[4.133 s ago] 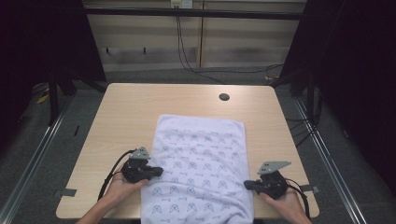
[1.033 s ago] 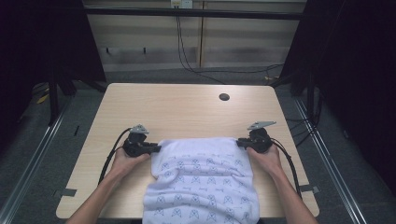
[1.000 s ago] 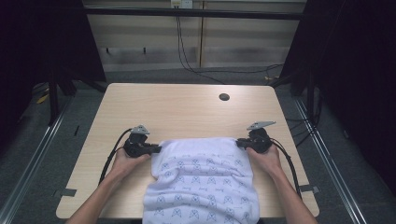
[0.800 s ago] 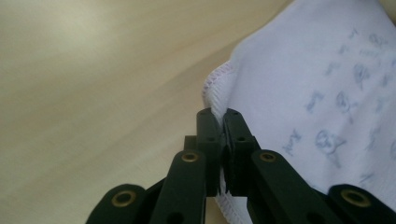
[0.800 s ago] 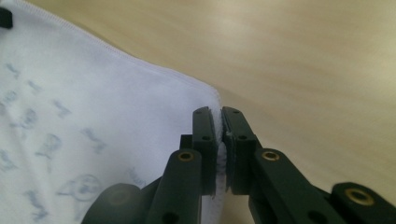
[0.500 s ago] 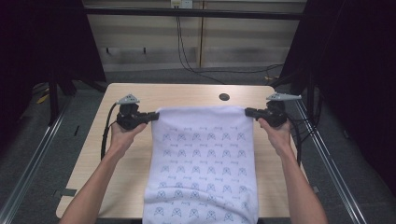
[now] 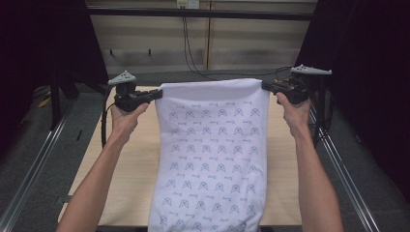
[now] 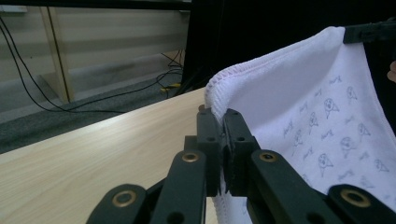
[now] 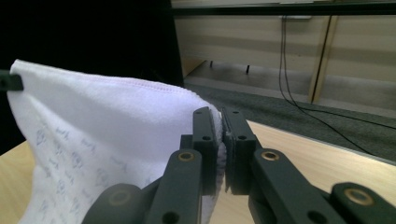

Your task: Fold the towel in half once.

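Note:
A white towel (image 7: 212, 150) printed with small blue-grey figures hangs stretched between both grippers, held high above the wooden table (image 7: 121, 164). My left gripper (image 7: 158, 93) is shut on its top left corner, and my right gripper (image 7: 265, 85) is shut on its top right corner. The towel's lower end drapes down past the table's near edge. In the left gripper view the jaws pinch the stitched hem of the towel (image 8: 299, 112). The right gripper view shows the towel (image 9: 102, 126) clamped between the jaws at its corner.
A dark metal frame (image 7: 338, 159) runs along both sides of the table. Cables (image 7: 193, 53) hang against the pale wall panels behind it. Black curtains close off the left and right.
Both grippers have risen and moved away from me, carrying the towel's top corners. The towel went from lying bunched on the table to hanging spread out in the air.

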The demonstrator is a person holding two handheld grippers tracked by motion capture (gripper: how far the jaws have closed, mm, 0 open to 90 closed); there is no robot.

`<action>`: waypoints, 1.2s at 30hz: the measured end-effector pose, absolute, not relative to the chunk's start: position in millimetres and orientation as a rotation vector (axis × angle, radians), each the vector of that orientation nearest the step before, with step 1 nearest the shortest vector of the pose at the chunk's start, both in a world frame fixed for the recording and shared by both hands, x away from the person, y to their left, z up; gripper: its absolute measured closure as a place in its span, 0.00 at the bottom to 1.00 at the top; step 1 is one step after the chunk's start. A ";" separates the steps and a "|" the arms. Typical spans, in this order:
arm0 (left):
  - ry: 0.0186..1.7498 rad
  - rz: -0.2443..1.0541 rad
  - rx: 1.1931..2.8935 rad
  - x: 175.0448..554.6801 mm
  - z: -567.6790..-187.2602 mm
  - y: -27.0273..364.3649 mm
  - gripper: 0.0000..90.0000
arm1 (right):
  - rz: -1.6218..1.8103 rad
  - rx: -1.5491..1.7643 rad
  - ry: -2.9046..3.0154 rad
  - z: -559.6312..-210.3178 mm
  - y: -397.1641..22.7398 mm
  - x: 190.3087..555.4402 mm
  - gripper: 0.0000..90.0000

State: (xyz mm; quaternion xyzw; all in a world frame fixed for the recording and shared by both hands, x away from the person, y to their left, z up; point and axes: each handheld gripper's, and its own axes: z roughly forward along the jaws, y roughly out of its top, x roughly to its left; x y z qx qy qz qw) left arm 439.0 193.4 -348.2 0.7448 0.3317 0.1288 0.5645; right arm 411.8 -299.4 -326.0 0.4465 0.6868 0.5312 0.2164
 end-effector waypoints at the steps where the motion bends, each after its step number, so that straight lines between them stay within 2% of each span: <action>1: 0.777 0.305 1.770 436.7 -349.0 194.0 0.97 | 1.475 1.231 1.916 -327.0 -298.1 409.6 0.94; 7: 0.723 0.256 1.843 404.5 -368.8 201.4 0.97 | 1.475 1.186 2.046 -350.2 -295.0 377.0 0.95; 17: 0.657 0.124 1.914 327.4 -409.5 215.5 0.97 | 1.481 1.135 2.231 -390.2 -297.2 276.2 0.95; 24: 0.677 -0.002 1.972 288.6 -442.2 223.4 0.97 | 1.438 1.168 2.365 -425.2 -291.4 223.4 0.95; 28: 0.720 -0.087 2.048 281.5 -471.7 222.6 0.97 | 1.363 1.240 2.467 -460.3 -285.7 210.2 0.95; 31: 0.722 -0.140 2.085 275.7 -477.9 219.6 0.97 | 1.277 1.292 2.536 -480.5 -281.8 202.4 0.95; 36: 0.709 -0.162 2.196 270.7 -492.0 208.5 0.97 | 1.208 1.314 2.556 -489.4 -278.4 205.6 0.95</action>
